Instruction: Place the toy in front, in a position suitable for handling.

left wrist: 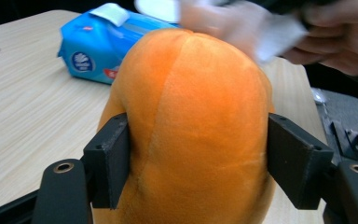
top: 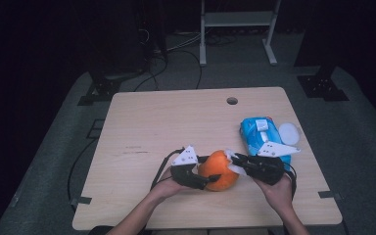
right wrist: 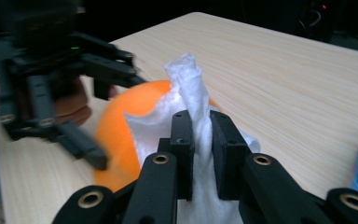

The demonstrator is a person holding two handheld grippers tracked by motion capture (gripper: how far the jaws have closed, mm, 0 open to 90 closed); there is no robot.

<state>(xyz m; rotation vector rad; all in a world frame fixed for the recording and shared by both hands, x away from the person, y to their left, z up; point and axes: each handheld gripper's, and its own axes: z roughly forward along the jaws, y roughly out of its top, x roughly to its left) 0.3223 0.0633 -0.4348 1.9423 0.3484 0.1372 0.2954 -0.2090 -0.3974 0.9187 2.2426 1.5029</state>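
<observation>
An orange plush ball (top: 219,170) rests on the wooden table (top: 176,122) near the front middle. My left gripper (top: 206,180) is shut on it; in the left gripper view both pads press the orange plush ball (left wrist: 196,130) from either side. My right gripper (top: 235,163) comes in from the right, shut on a white wipe (top: 233,162). In the right gripper view the white wipe (right wrist: 191,116) is pinched between the jaws and lies against the top of the orange plush ball (right wrist: 121,135). The left gripper (right wrist: 60,93) appears blurred beyond it.
A blue pack of wipes (top: 263,137) with a white flap lies on the table to the right of the ball, a white round lid (top: 289,132) beside it. A cable hole (top: 232,101) sits near the far edge. Cables trail off the table's left side.
</observation>
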